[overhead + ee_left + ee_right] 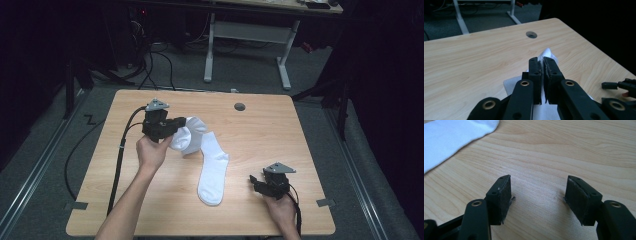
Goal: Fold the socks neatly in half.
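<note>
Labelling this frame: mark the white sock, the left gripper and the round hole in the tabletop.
white sock (212,175), high view, on the flat foot part lying on the table.
left gripper (542,65), left gripper view, between the fingertips pinching the sock.
round hole (240,106), high view, its dark centre.

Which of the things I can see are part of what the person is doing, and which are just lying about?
Part of the job:
- soft white fabric sock, one end lifted, the rest lying on the table
- left gripper, shut on the sock
- right gripper, open, near the sock's other end

Just there:
- light wooden table
- white-legged metal desk frame on the floor behind
</note>
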Demonstrator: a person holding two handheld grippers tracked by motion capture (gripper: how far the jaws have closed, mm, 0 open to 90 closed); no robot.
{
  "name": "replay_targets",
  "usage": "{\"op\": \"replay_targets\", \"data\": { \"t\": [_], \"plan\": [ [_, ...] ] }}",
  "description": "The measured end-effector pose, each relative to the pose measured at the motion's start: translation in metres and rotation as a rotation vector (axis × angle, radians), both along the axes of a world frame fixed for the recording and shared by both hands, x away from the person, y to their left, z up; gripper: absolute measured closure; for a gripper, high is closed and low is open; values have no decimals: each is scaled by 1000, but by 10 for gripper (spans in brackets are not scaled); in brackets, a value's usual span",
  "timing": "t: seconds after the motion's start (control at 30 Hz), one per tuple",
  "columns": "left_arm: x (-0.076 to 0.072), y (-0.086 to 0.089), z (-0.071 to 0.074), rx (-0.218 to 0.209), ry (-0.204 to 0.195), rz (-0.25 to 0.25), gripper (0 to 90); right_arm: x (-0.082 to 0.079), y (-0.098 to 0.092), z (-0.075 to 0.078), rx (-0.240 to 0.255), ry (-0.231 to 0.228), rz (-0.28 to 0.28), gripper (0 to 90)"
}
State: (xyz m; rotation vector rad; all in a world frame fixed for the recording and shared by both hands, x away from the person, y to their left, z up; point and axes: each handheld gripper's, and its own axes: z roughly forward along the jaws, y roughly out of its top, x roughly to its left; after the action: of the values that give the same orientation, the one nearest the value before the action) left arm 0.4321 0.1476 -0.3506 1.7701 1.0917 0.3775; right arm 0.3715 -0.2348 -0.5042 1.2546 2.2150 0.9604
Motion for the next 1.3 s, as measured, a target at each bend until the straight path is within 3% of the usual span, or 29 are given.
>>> {"op": "replay_targets", "data": {
  "t": [0.27,0.47,0.6,0.97,1.13,1.3],
  "plan": [
    [9,-16,7,3,-16,-11,856,0,0,0,1,1,0,379],
    [24,-26,15,-2,-23,-21,855,0,0,0,0,0,2,378],
    [34,-40,19,26,-35,-25,855,0,0,0,0,1,2,378],
    [51,-50,14,19,-37,-15,855,0,0,0,1,1,2,377],
    [50,-57,11,34,-57,-23,854,0,0,0,1,2,2,377],
    [38,-65,-8,50,-41,-64,854,0,0,0,-1,0,1,377]
  ]
}}
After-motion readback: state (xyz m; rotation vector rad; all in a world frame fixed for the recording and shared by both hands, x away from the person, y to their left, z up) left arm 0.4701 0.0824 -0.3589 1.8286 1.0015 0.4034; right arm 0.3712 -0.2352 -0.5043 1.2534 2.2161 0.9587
